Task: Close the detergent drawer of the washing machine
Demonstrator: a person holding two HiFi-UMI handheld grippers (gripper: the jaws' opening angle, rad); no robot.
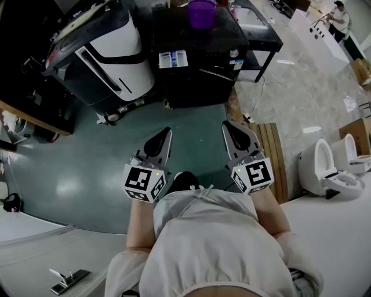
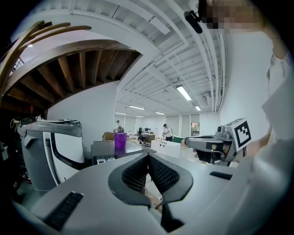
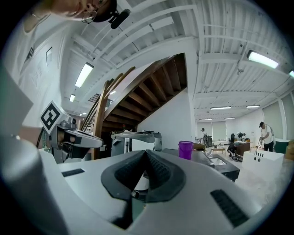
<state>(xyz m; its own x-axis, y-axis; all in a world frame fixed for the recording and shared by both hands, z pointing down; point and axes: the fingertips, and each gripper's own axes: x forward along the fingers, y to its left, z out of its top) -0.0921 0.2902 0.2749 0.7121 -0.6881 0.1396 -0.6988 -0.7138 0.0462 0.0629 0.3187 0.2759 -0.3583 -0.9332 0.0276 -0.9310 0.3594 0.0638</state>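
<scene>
Ahead of the person, across a stretch of green floor [image 1: 87, 174], stands the black washing machine [image 1: 197, 40], with a white-and-black appliance [image 1: 116, 46] just beside it on the left and two white toilets [image 1: 319, 168] well apart to the right. Both tools are held low and near the body, well short of the machine: the left gripper [image 1: 166, 133] and the right gripper [image 1: 228, 125] each have their jaws pressed together at the tips with nothing between them. A purple cup [image 1: 202, 11] sits on the machine's top. The detergent drawer should lie in the front panel [image 1: 203, 61] near the knob [image 1: 233, 53], but from this steep angle I cannot tell how far it stands out. Such a drawer is likely light, stiff plastic on runners, needing no grasp. A square push with closed jaw tips on the middle of its face should serve, since smooth plastic may let them slide off.
</scene>
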